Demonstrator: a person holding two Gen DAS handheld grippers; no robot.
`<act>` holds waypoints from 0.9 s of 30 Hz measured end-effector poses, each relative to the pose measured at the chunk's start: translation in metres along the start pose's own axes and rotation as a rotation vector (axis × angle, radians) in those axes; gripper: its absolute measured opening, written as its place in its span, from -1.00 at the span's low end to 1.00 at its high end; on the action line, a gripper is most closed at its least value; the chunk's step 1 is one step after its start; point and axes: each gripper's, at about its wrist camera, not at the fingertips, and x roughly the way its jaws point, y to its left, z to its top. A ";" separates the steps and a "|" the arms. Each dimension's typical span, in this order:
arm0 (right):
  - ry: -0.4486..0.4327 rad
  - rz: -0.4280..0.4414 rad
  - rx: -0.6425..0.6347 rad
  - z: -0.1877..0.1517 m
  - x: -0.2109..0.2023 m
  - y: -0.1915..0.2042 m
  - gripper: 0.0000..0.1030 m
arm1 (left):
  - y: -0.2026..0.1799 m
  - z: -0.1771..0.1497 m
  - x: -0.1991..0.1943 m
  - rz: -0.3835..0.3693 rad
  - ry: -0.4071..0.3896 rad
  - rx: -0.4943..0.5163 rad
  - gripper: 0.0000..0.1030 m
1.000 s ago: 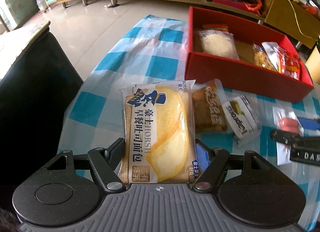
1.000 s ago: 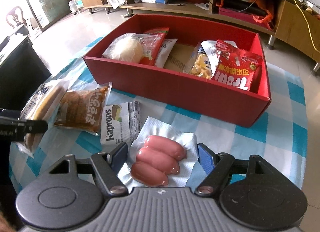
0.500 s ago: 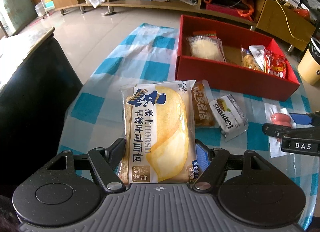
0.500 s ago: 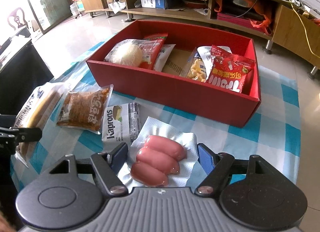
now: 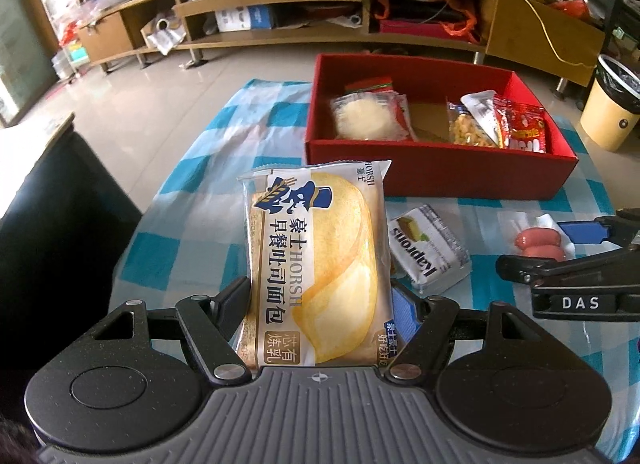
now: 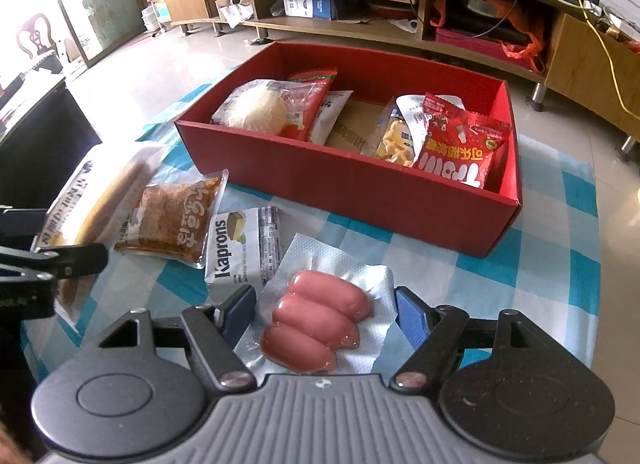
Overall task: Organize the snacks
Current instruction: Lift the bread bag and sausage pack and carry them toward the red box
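Bread pack point(image 5: 316, 264) sits clamped in the left tool point(image 5: 320, 304), lifted off the tabletop point(image 5: 224, 192), short of the red box point(image 5: 432, 174). Right tool point(image 6: 324, 316) grips the sausages point(image 6: 316, 320). Slippery wrappers could slide out during the carry.
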 end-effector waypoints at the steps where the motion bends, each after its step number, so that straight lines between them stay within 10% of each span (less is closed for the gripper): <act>1: -0.001 0.001 0.001 0.000 0.000 0.000 0.38 | -0.002 0.001 0.000 0.000 -0.003 0.003 0.50; 16: -0.045 -0.005 0.025 0.010 -0.010 -0.007 0.38 | -0.012 0.022 0.001 0.000 -0.057 0.014 0.47; 20: -0.063 -0.011 0.038 0.014 -0.012 -0.011 0.38 | -0.015 0.027 0.000 -0.008 -0.072 0.026 0.04; 27: -0.051 -0.016 0.048 0.015 -0.009 -0.015 0.38 | 0.000 0.023 0.012 -0.023 -0.012 -0.005 0.50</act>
